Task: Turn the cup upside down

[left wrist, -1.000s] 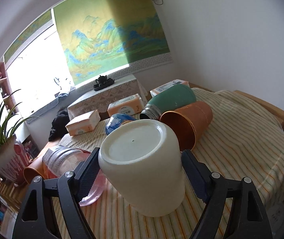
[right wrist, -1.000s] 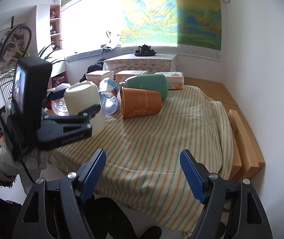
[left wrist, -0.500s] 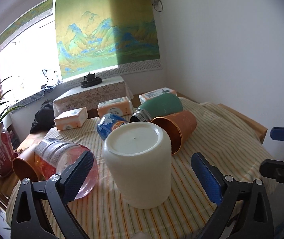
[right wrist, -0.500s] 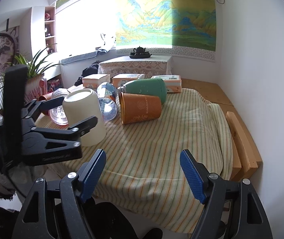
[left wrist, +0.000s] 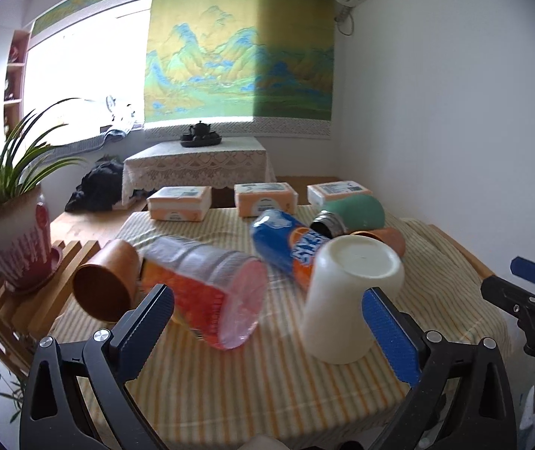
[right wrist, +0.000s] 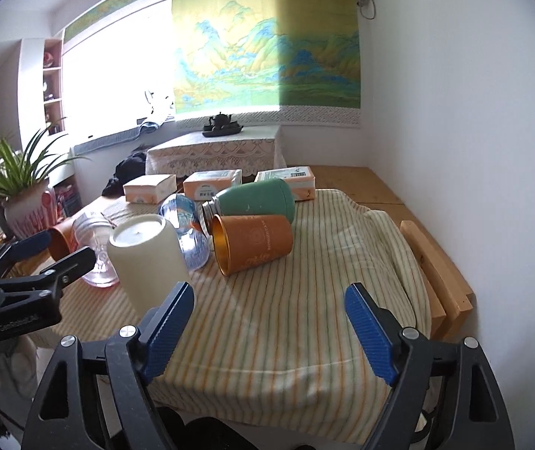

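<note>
A cream white cup (left wrist: 346, 296) stands upside down on the striped tablecloth (left wrist: 252, 382), base up; it also shows in the right wrist view (right wrist: 147, 262). My left gripper (left wrist: 267, 333) is open and empty, drawn back toward the table's near edge, with the cup just ahead of its right finger. It shows at the left of the right wrist view (right wrist: 46, 251). My right gripper (right wrist: 267, 326) is open and empty over the table's near edge, to the right of the cup.
Lying on the cloth: a clear pink glass jar (left wrist: 207, 292), a brown cup (left wrist: 106, 281), a blue-orange soda can (left wrist: 289, 247), a green bottle (right wrist: 252, 198), an orange tin (right wrist: 252, 243). Three tissue packs (left wrist: 263, 198) lie behind. A potted plant (left wrist: 12, 232) stands left.
My left gripper let go of the white cup, opened wide and drew back and left. The cup now stands free, upside down. The right gripper barely moved.
</note>
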